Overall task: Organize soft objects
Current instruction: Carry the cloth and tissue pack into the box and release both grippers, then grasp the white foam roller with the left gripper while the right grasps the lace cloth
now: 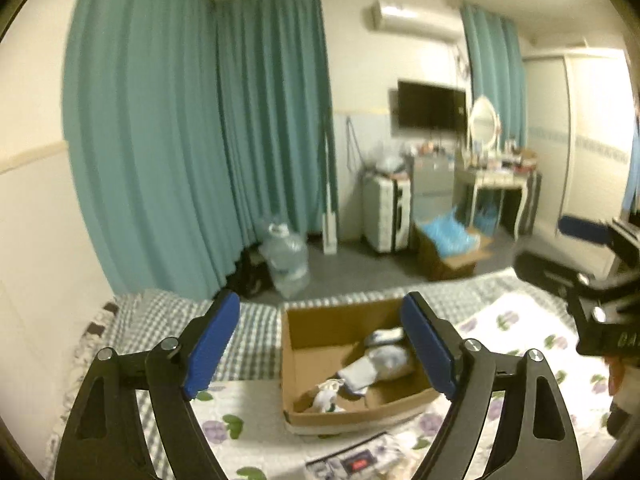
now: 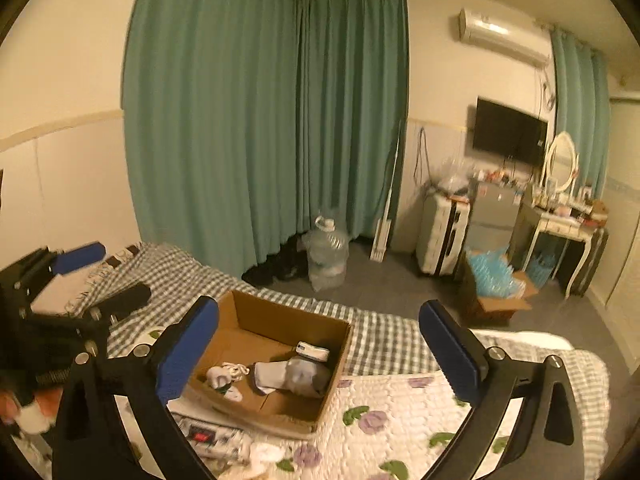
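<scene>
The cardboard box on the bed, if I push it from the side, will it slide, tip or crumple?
The cardboard box will probably slide rather than tip: it looks low and wide. It likely feels light, since only a few socks lie inside. Its thin open walls may bend under a push, and the quilt beneath could bunch and drag.

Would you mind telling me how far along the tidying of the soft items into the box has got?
Several soft items already lie in the cardboard box on the bed. Nothing is in hand: the left gripper and right gripper are both open and empty above it. At least one pale soft piece remains on the quilt near the box, beside a packet.
</scene>
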The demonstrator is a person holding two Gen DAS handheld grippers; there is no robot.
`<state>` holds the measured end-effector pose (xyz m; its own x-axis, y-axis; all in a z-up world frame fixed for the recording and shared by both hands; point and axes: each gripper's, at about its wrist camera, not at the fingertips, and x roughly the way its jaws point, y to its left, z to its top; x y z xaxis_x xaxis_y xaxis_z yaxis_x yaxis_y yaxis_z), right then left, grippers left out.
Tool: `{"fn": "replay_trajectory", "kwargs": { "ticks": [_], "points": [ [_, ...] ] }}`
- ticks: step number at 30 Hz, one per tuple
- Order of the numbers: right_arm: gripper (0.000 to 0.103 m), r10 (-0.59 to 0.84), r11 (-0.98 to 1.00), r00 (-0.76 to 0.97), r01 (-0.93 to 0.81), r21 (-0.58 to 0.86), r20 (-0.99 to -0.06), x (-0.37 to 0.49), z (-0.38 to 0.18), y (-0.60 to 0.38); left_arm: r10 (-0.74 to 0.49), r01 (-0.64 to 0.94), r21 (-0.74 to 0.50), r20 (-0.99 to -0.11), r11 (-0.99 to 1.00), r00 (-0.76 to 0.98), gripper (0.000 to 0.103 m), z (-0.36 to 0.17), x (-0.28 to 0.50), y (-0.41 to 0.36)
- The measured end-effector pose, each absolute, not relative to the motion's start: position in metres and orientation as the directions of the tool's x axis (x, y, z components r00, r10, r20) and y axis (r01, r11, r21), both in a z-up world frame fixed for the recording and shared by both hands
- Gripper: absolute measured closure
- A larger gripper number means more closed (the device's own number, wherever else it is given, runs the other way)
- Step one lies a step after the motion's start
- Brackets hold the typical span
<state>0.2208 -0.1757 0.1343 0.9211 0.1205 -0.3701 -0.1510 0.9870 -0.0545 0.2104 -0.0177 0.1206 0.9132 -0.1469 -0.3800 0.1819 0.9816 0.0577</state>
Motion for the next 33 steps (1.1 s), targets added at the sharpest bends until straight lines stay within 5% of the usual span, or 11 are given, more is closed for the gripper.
{"fn": "replay_trajectory", "kwargs": {
  "ticks": [8, 12, 17, 29, 33],
  "points": [
    [0.001, 0.081, 0.989, 0.939, -0.117, -0.088, -0.333, 0.133, 0.158, -0.181, -0.149, 0.165, 0.024, -0.314, 0.986, 0.938, 0.019, 0.147, 0.14, 0.009],
    [0.001, 0.103, 0.988, 0.93, -0.136, -0.069, -0.353, 0.111, 0.138, -0.177, -0.123, 0.14, 0.024, -0.349, 0.99, 0.929, 0.019, 0.125, 0.123, 0.017],
    [0.001, 0.113, 0.984, 0.918, -0.156, -0.082, -0.38, 0.106, 0.083, -0.158, -0.088, 0.113, 0.034, -0.421, 0.993, 0.903, 0.019, 0.083, 0.115, 0.019],
    [0.002, 0.133, 0.947, 0.779, -0.282, -0.153, -0.613, 0.178, -0.079, -0.115, -0.039, 0.074, 0.039, -0.569, 0.996, 0.821, 0.019, -0.049, 0.147, 0.016],
    [0.002, 0.181, 0.95, 0.71, -0.305, -0.065, -0.681, 0.197, -0.12, -0.119, -0.023, 0.057, 0.037, -0.602, 0.998, 0.798, 0.019, -0.081, 0.155, 0.021]
  ]
}}
